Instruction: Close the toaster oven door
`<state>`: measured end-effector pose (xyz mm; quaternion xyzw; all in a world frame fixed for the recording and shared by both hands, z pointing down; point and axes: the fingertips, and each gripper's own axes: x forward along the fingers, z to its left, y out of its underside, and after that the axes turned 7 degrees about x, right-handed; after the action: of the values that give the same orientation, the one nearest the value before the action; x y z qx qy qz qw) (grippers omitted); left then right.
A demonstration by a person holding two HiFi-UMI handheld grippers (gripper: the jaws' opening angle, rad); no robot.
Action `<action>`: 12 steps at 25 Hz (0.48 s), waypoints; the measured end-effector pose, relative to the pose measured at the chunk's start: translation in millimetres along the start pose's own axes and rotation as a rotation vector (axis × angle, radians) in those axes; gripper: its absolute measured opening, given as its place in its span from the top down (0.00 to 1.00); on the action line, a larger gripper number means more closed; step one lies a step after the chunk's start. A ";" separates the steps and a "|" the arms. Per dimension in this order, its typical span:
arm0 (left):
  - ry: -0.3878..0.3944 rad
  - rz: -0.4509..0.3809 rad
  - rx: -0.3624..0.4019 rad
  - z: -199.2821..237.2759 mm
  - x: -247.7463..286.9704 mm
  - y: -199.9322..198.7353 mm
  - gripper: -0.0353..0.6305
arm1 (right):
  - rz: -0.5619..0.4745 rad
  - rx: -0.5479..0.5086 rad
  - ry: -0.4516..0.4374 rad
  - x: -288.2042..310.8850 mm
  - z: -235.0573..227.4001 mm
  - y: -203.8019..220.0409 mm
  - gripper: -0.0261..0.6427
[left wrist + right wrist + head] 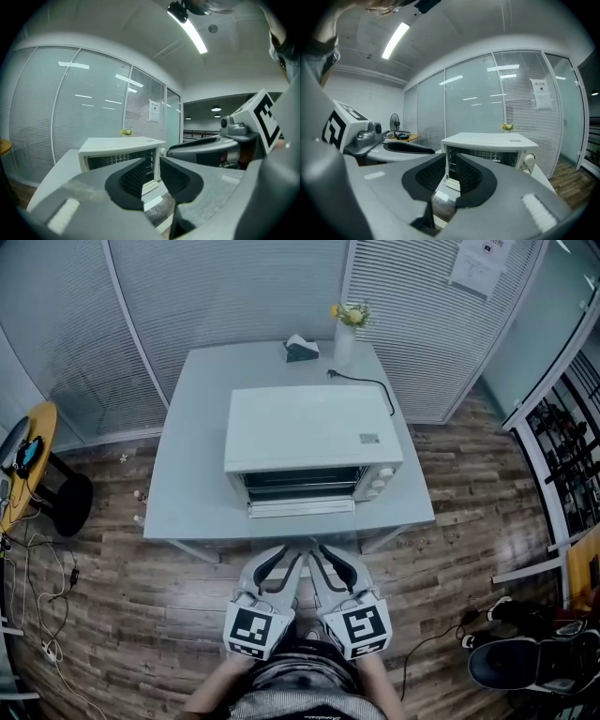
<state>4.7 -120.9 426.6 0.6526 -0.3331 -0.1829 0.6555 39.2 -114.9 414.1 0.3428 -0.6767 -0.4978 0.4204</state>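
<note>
Toaster oven (pixel 314 442) sits mid-table (pixel 187 484), facing the person. Its door (pixel 301 507) is flopped down flat out front, near the table's front edge, so the racks inside show.

Both tools hang side by side just off that edge, pointing at the oven: left gripper (pixel 286 559) and right gripper (pixel 328 559). Each has its jaws spread partway, pinching nothing and clear of the door. Only the table edge lies between them and the door.

Behind the oven there's a tissue box (pixel 302 350), a vase (pixel 345 338) of yellow flowers and the cord (pixel 370 385). A round side table (pixel 33 465) stands off left, with cables (pixel 42 615) on the wood floor.
</note>
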 end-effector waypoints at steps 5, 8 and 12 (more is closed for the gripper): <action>0.041 0.007 0.034 20.9 18.7 6.5 0.82 | 0.007 0.011 0.021 25.1 -8.0 0.5 0.86; 0.064 0.010 0.039 28.6 26.2 9.9 0.82 | 0.001 0.015 0.039 35.8 -12.0 0.0 0.86; 0.091 0.033 0.054 36.2 32.0 21.2 0.82 | 0.012 0.010 0.070 46.5 -17.9 4.2 0.86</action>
<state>-1.2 -167.3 451.0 0.6720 -0.3182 -0.1333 0.6552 36.2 -161.7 431.4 0.3581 -0.6661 -0.4797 0.4449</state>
